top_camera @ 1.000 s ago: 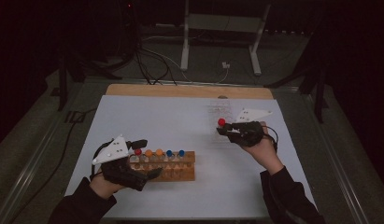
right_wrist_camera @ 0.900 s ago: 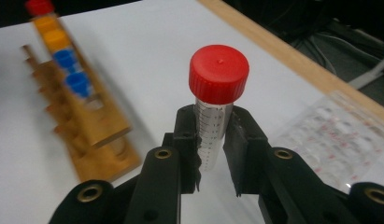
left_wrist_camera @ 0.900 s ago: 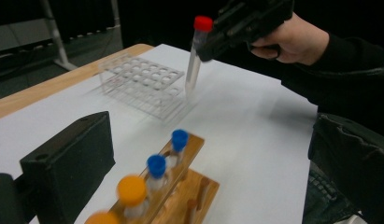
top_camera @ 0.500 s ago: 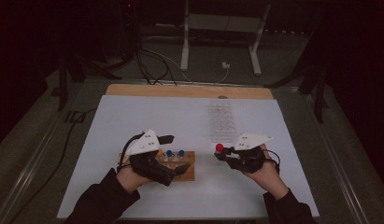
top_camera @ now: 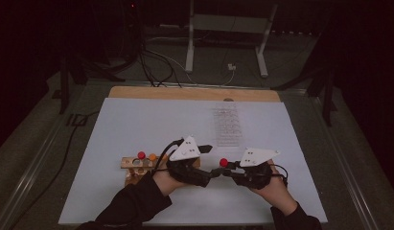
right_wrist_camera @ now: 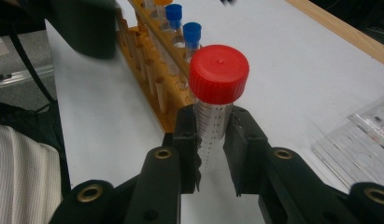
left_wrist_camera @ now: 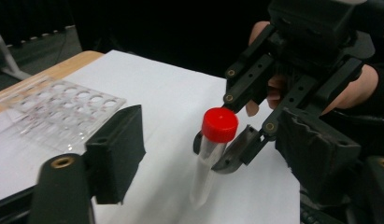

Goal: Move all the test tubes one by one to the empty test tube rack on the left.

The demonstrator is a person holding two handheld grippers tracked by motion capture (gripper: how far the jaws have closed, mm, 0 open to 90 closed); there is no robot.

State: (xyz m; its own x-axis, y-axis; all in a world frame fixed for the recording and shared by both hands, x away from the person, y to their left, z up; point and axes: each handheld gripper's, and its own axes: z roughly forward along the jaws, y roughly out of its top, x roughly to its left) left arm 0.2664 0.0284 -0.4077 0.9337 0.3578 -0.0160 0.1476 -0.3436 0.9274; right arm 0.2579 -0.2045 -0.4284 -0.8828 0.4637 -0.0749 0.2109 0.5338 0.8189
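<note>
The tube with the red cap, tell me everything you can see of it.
The tube is clear plastic with printed scale lines and a red screw cap. It stands about upright, clamped just below the cap by the right gripper, above the white table. The left gripper is open around it without touching. It looks empty.

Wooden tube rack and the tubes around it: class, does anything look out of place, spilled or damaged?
Nothing spilled or broken. One red-capped tube is out of the wooden rack, clamped upright in the right gripper above the white sheet. The left gripper is open around it. Blue-capped tubes stand in the rack.
</note>
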